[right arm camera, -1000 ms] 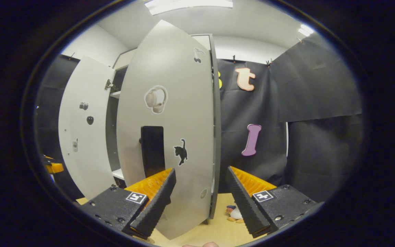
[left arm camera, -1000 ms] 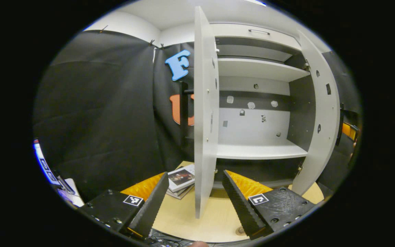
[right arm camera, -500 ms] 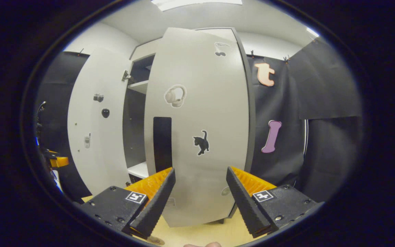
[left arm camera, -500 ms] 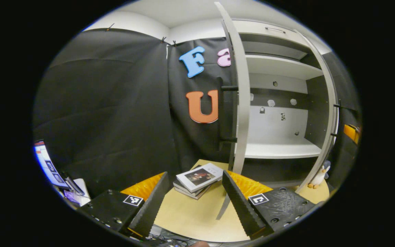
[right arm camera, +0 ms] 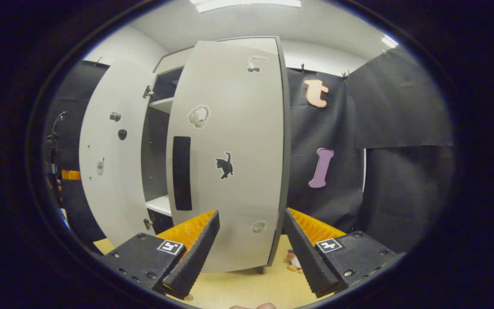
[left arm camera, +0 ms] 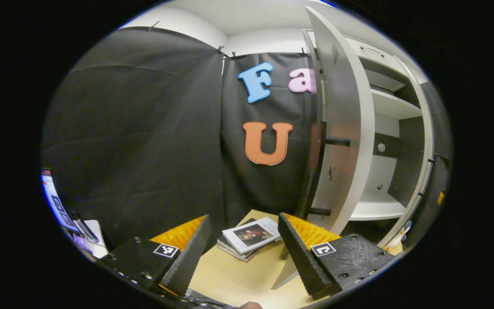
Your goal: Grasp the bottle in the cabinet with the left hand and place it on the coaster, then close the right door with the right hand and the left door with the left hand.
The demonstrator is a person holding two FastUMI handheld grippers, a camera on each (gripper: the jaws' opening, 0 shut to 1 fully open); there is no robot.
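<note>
Left gripper (left arm camera: 240, 253) sits low & near, its two fingers spread apart w/ nothing between them. Just past it, on the wood table (left arm camera: 238, 279), lies a small stack of books (left arm camera: 249, 237). A bit farther & to the right stands the left door (left arm camera: 341, 128), part open, seen from its outer side. Its dark bar handle (left arm camera: 320, 167) faces the gripper. Behind the door is the cabinet's inside w/ a bare white shelf (left arm camera: 378, 210). No bottle or coaster to see here, so I can't tell where they are; my guess is the bottle is already out.

Right gripper (right arm camera: 251, 253) is also near & low, fingers apart, holding nothing. Right in front of it is the right door (right arm camera: 234, 150) w/ a cat sticker (right arm camera: 224, 165) & a black handle (right arm camera: 182, 173). It is part shut, w/ a dark gap at its left. Farther left, past the gap, the other door's inner side shows. A small toy penguin (right arm camera: 293, 261) sits on the table by the right door's bottom corner.

What could go wrong: the right door may stay ajar if the push stops early. The penguin is near the door's foot & could get knocked over. If both doors swing at once, edges might bump. The left gripper could clip the books on its way to the handle.
</note>
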